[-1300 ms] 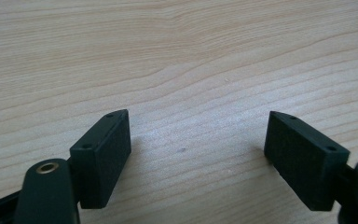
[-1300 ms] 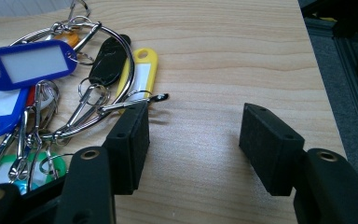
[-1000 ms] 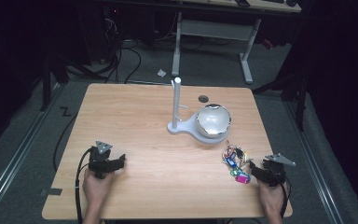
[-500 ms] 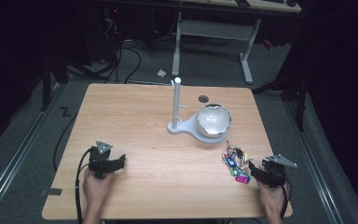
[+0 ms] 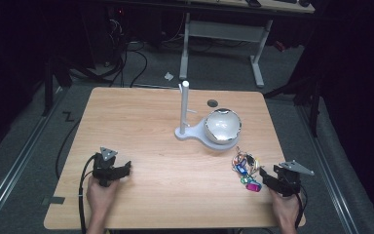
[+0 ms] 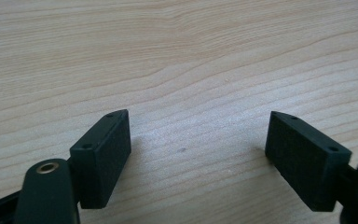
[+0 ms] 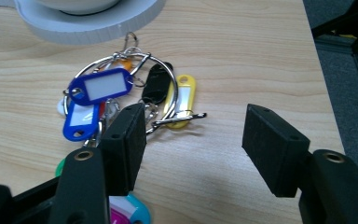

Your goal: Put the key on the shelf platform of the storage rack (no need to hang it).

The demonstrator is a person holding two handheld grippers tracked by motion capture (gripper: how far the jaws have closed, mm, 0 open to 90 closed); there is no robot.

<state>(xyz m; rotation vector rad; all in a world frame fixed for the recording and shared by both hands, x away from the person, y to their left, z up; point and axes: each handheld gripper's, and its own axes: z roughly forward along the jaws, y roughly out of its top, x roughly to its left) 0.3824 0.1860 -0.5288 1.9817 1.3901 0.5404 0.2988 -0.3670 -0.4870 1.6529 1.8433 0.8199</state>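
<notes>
Nothing has moved on the wooden table (image 5: 141,122).

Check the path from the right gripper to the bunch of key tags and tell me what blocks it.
Nothing visible blocks it. The right gripper stands open right at the key tags, which lie flat on the table, partly behind one jaw. The white stand base sits beyond them.

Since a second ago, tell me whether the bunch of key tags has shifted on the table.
No. In the high view the bunch of key tags lies in the same spot near the white stand base, beside the open right gripper.
</notes>
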